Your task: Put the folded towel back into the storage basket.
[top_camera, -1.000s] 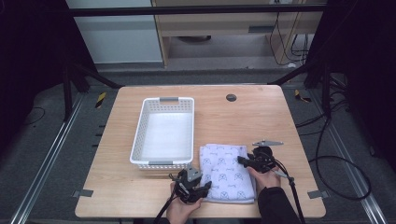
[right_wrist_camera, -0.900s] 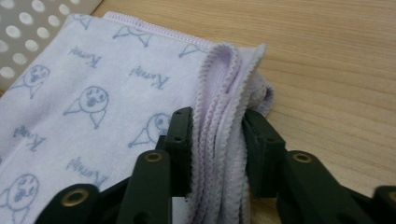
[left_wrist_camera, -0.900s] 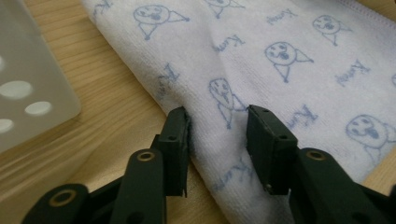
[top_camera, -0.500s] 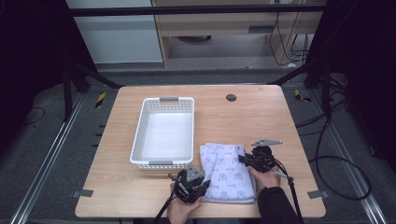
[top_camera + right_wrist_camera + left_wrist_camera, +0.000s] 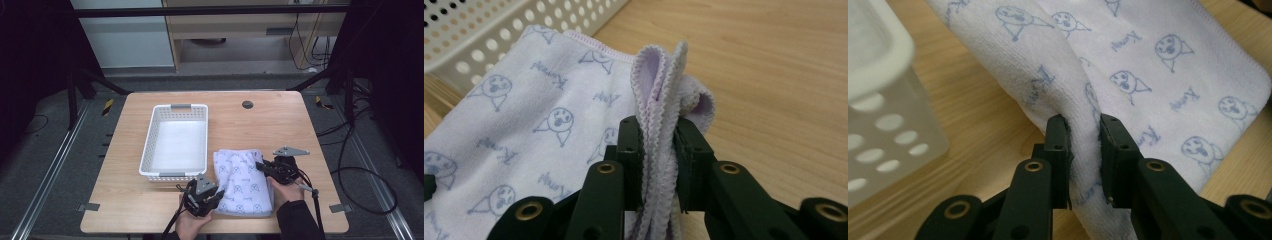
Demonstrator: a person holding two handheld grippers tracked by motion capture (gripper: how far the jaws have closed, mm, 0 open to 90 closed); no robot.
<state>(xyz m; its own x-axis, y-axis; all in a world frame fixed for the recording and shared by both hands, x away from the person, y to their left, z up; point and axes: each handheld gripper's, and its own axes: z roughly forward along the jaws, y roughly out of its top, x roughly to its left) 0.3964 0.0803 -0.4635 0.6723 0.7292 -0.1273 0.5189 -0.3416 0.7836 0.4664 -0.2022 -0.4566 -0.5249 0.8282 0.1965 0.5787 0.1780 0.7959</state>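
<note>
- Towel (image 5: pixel 244 182), white with a pale blue cartoon print, lies folded on the wooden table (image 5: pixel 280 130) in the lower middle of the high view, just right of the white basket (image 5: pixel 176 141) and near the table's front edge.
- Left gripper (image 5: pixel 216 197) sits at the towel's lower left corner in the high view, held by a hand (image 5: pixel 187 225) that comes in from the bottom edge of the frame.
- Left gripper view: the two black jaws rise from the bottom centre and pinch a raised ridge of the towel (image 5: pixel 1128 65) between them; the cloth fills the narrow gap, and the rest of it spreads flat toward the upper right of the frame.
- Basket wall (image 5: pixel 883 125), with its round holes, stands blurred at the left of that same frame, apart from the towel's edge, with bare wood between.
- Right gripper (image 5: pixel 259 165) is at the towel's right edge in the high view, a little above the middle of that edge, with a grey plate (image 5: pixel 290 151) on top and a hand (image 5: pixel 285 190) behind it.
- Right gripper view: the jaws are pressed onto several stacked hemmed layers of the towel (image 5: pixel 529 125), which stand up as a folded loop above the jaw tips at the frame's centre.
- Basket (image 5: pixel 499 30) shows in the upper left corner of that frame, with the towel's far hem just beside it.
</note>
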